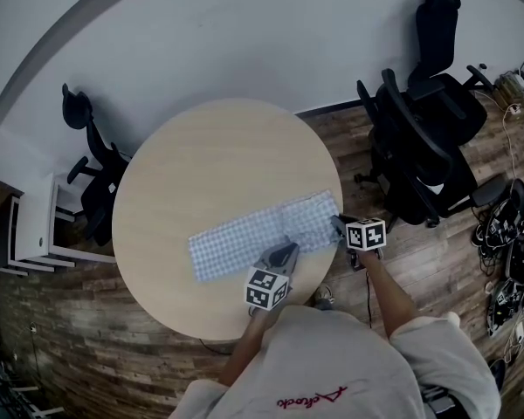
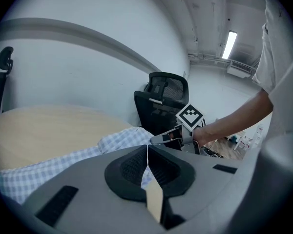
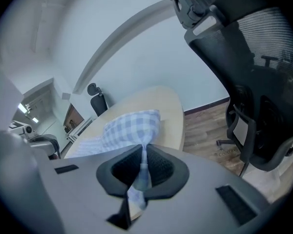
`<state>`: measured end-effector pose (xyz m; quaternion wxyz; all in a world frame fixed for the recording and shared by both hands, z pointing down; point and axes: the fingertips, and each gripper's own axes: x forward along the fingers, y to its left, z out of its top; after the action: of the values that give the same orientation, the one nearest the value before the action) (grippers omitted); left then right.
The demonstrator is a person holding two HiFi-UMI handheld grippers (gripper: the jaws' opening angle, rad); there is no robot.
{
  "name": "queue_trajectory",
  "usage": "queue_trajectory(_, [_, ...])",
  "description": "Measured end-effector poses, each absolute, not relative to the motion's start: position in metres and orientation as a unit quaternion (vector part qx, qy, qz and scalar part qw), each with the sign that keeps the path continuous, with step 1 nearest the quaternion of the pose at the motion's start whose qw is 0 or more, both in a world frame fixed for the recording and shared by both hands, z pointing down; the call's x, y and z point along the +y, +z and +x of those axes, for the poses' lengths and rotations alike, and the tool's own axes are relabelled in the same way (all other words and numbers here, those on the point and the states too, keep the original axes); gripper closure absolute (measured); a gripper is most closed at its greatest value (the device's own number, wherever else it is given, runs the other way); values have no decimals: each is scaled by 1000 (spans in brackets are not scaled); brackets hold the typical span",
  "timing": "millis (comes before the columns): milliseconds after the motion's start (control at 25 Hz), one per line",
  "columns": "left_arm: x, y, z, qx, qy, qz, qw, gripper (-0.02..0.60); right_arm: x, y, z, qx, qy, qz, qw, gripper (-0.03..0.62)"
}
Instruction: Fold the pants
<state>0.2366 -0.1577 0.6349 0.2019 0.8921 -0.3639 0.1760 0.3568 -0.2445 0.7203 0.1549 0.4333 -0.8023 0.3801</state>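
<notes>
Blue-and-white checked pants (image 1: pixel 244 234) lie stretched across the near half of a round beige table (image 1: pixel 210 155). My left gripper (image 1: pixel 284 250) is at the near edge of the cloth, towards the middle. Its pads are shut on a thin fold of the pants (image 2: pixel 63 162), at the left gripper (image 2: pixel 147 156) in its own view. My right gripper (image 1: pixel 340 224) is at the right end of the pants, by the table's rim. Checked cloth (image 3: pixel 129 126) runs between the closed pads of the right gripper (image 3: pixel 143 164) and hangs out behind them. The right gripper (image 2: pixel 167 138) also shows in the left gripper view.
Two black office chairs (image 1: pixel 419 147) stand to the table's right, and one of them (image 3: pixel 244 82) is close to the right gripper. Another black chair (image 1: pixel 92 173) and a white cabinet (image 1: pixel 35 230) are on the left. Cables (image 1: pixel 506 260) lie on the wooden floor at far right.
</notes>
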Motion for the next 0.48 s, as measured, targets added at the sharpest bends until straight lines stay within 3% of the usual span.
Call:
queue_trajectory(280, [-140,629,208,-362,164,896,199,548,-227,669,327,-829,331,430,133,546])
queue_trajectory(480, [-126,624,174,-366,152,897,199,548,-211,619,263,-860,294,398,125,546])
